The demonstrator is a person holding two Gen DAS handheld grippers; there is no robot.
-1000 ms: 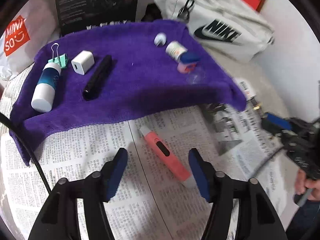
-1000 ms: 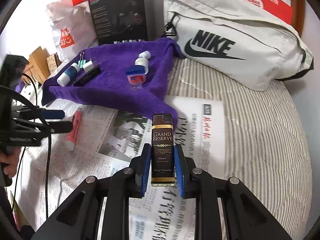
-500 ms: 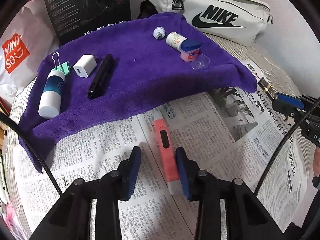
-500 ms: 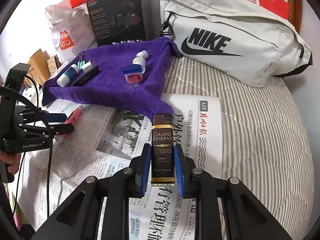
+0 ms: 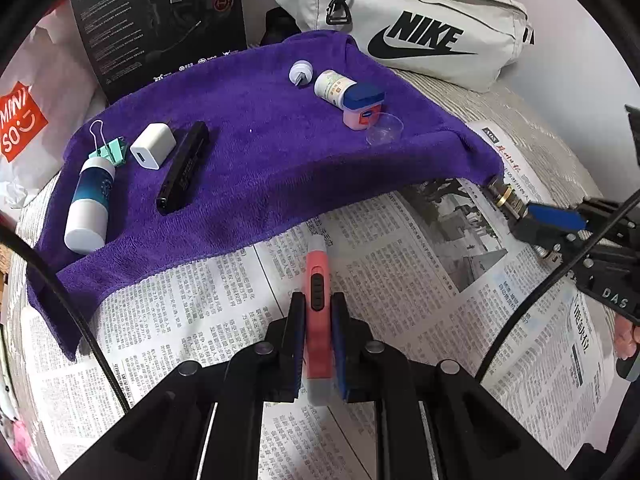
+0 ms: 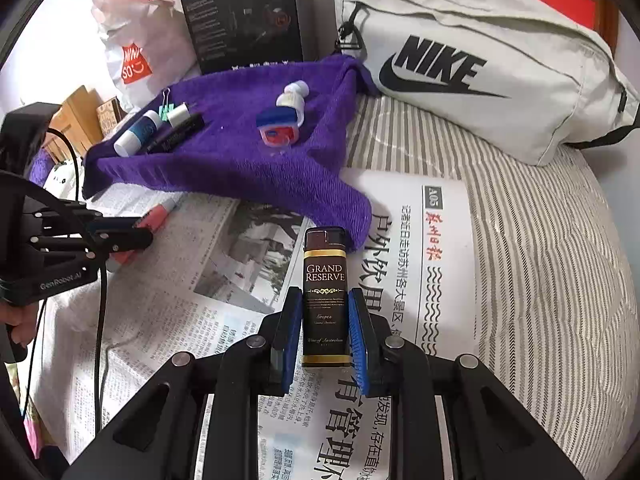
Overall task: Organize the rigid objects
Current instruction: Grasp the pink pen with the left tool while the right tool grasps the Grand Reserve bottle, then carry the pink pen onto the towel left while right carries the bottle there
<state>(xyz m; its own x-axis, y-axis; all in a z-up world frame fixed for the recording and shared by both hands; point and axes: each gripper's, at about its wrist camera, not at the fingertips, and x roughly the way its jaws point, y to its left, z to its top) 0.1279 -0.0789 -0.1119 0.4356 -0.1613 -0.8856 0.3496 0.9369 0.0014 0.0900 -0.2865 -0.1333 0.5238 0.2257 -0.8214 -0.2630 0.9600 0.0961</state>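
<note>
My left gripper is shut on a pink utility knife that lies on the newspaper, just in front of the purple towel. My right gripper is shut on a dark "Grand Reserve" lighter and holds it upright above the newspaper, near the towel's right corner. On the towel lie a white-and-blue bottle, a white charger, a black bar, a green binder clip, a blue-lidded pink jar and a small white bottle.
A white Nike bag lies behind the towel on the striped bedding. A black headset box and a Miniso bag stand at the back left. A clear cap sits by the jar.
My left gripper has moved over the pink knife and closed on it. My right gripper stays shut on the lighter and has shifted slightly.
</note>
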